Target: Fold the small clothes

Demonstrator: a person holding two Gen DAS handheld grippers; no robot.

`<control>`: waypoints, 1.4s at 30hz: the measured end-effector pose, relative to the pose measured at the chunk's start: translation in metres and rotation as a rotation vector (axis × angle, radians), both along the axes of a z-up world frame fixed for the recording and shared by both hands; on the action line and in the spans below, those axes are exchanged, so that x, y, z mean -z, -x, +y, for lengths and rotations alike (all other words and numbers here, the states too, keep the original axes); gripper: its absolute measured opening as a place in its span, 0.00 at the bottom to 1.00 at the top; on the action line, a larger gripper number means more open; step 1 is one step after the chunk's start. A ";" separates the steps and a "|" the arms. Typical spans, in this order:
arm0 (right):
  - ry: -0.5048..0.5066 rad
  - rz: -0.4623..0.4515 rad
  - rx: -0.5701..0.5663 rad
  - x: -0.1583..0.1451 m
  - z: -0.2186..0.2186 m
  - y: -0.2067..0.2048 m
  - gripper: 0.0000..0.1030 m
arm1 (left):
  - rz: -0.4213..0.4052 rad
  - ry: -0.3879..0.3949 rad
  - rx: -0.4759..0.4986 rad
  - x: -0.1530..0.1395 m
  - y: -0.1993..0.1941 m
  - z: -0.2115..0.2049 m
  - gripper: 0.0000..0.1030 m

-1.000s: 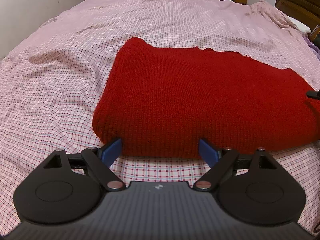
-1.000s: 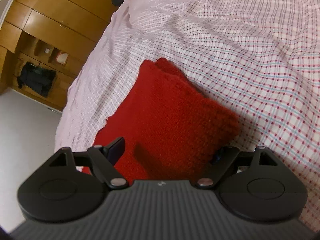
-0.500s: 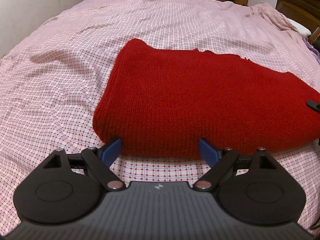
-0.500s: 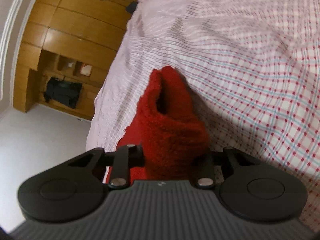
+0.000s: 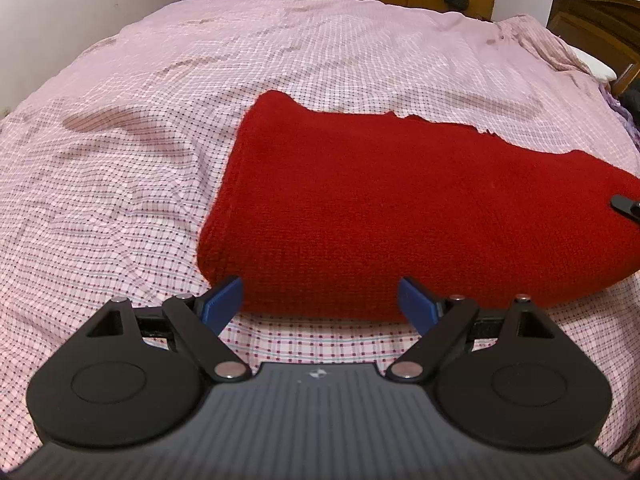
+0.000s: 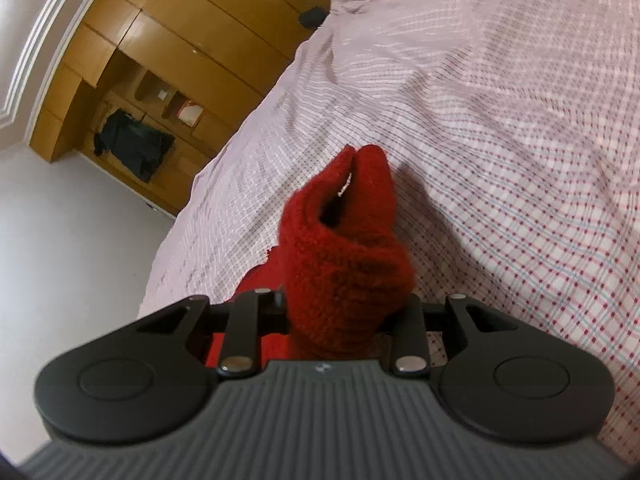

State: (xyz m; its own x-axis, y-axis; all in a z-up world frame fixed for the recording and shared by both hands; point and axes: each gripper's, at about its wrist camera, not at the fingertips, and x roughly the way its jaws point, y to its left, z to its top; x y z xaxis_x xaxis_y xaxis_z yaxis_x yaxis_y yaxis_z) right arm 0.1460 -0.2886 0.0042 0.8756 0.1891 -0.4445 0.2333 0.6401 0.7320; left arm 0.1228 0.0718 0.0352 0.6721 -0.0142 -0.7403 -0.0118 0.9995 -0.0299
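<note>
A red knitted garment [image 5: 400, 208] lies folded on the checked bedsheet [image 5: 120, 168]. In the left wrist view my left gripper [image 5: 320, 298] stands open at the garment's near edge, its blue pads [image 5: 224, 298] wide apart with the knit's folded edge just beyond them. In the right wrist view my right gripper [image 6: 344, 312] is shut on a bunched end of the same red garment [image 6: 344, 240], lifted off the sheet; the pads are buried in the knit. A black tip of the right gripper [image 5: 626, 204] shows at the garment's right end in the left wrist view.
The pink checked sheet [image 6: 520, 120] covers the whole bed. A wooden wardrobe [image 6: 180, 40] with a dark garment [image 6: 132, 144] hanging at its shelves stands past the bed's edge. A dark headboard [image 5: 592, 16] and a white pillow [image 5: 592, 64] are at the far right.
My right gripper closed on the garment's end and raised it, bunching the knit, while rolling. The left gripper stayed where it was, open.
</note>
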 end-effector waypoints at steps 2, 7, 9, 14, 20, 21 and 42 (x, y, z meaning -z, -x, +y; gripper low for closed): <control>0.023 -0.005 -0.005 -0.004 0.003 -0.001 0.32 | -0.002 0.004 -0.004 -0.001 0.001 0.002 0.87; 0.088 -0.018 -0.020 -0.015 0.011 -0.004 0.32 | -0.004 0.006 -0.006 -0.004 0.003 0.005 0.87; 0.116 -0.025 -0.027 -0.020 0.015 -0.001 0.32 | -0.007 0.006 -0.006 -0.005 0.004 0.007 0.87; 0.189 -0.055 -0.049 -0.033 0.026 -0.002 0.32 | -0.021 0.000 -0.009 -0.009 0.007 0.015 0.87; 0.234 -0.084 -0.069 -0.049 0.041 -0.009 0.32 | -0.035 -0.010 -0.030 -0.016 0.006 0.032 0.87; 0.239 -0.087 -0.073 -0.052 0.044 -0.009 0.32 | -0.035 -0.009 -0.033 -0.017 0.006 0.035 0.87; 0.503 -0.185 -0.204 -0.100 0.157 -0.026 0.31 | -0.042 0.025 -0.114 -0.021 0.010 0.107 0.87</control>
State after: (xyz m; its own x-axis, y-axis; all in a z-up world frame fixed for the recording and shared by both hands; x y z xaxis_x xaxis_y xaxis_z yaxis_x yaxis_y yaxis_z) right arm 0.1724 -0.1319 0.1038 0.9155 0.1672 -0.3661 -0.0343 0.9387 0.3431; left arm 0.1127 0.1792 0.0557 0.7005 0.0458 -0.7122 -0.1238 0.9906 -0.0580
